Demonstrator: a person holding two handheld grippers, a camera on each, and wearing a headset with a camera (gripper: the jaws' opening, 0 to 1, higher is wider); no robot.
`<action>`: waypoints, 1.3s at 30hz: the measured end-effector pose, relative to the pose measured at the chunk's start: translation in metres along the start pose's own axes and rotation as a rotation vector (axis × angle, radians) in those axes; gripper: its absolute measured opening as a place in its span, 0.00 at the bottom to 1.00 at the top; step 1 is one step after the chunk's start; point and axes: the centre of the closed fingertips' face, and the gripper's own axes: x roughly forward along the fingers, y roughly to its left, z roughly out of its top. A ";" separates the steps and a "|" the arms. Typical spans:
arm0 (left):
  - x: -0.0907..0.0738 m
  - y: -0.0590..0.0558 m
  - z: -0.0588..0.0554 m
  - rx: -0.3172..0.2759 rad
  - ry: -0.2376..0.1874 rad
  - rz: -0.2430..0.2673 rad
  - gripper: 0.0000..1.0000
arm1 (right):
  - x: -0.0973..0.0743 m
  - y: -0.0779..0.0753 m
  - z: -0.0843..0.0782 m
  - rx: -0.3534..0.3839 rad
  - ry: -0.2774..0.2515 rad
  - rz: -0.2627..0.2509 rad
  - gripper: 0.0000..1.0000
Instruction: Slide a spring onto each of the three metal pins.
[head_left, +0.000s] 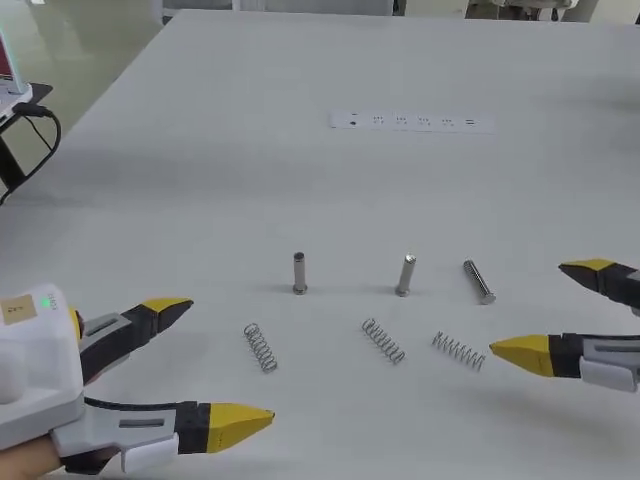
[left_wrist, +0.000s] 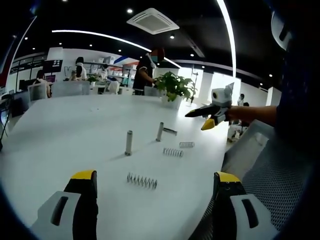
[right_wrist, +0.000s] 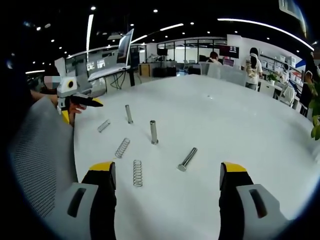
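Note:
Three metal pins are on the white table: the left pin and the middle pin stand upright, and the right pin lies flat. In front of them lie three springs: left, middle and right. My left gripper is open at the near left, with the left spring just ahead of its jaws. My right gripper is open at the right edge, close to the right spring and the lying pin. Nothing is held.
A flush power strip is set into the table farther back. A black cable hangs off the left edge. Potted plants and several people are in the background, far from the work.

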 end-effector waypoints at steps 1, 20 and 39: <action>0.000 0.000 0.000 0.000 0.000 0.000 0.94 | 0.002 -0.002 0.003 -0.004 0.003 0.000 0.85; 0.002 0.001 0.005 0.013 -0.002 -0.002 0.93 | 0.036 -0.032 0.019 -0.064 0.095 -0.014 0.78; 0.002 0.003 0.002 0.004 0.003 -0.002 0.92 | 0.065 -0.047 0.001 0.046 0.224 -0.062 0.56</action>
